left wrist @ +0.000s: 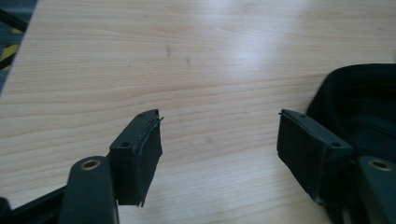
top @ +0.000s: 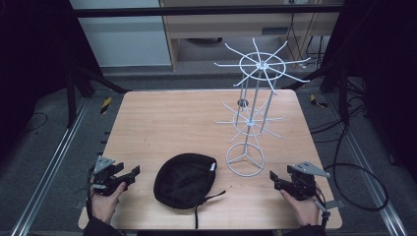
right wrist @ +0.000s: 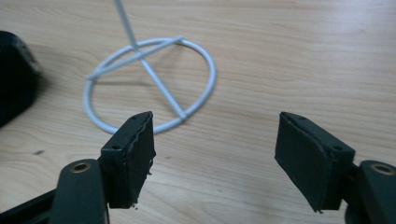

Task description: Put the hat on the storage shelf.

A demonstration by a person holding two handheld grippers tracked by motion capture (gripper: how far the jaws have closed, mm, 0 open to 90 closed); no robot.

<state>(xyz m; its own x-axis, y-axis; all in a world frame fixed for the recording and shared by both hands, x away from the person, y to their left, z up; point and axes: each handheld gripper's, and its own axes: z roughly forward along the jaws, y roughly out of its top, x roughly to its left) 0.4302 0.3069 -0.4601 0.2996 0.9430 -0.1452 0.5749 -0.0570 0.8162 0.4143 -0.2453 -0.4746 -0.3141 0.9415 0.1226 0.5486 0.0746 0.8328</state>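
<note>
A black cap (top: 184,180) with a dangling strap lies on the wooden table (top: 162,118) near the front edge, between my two hands. A white wire rack (top: 253,105) with two tiers of spokes stands to its right on a ring base (top: 245,159). My left gripper (top: 132,173) rests on the table left of the cap, open and empty; the cap's edge (left wrist: 359,102) lies beyond its right jaw. My right gripper (top: 273,180) sits right of the cap, open and empty. The rack's ring base (right wrist: 149,84) lies just ahead of its jaws, and the cap (right wrist: 16,77) is at far left.
Bare wood stretches across the table's left and far half. Black frame posts and cables (top: 354,167) stand around the table, with metal floor rails (top: 46,172) on either side. A cabinet (top: 236,24) sits behind.
</note>
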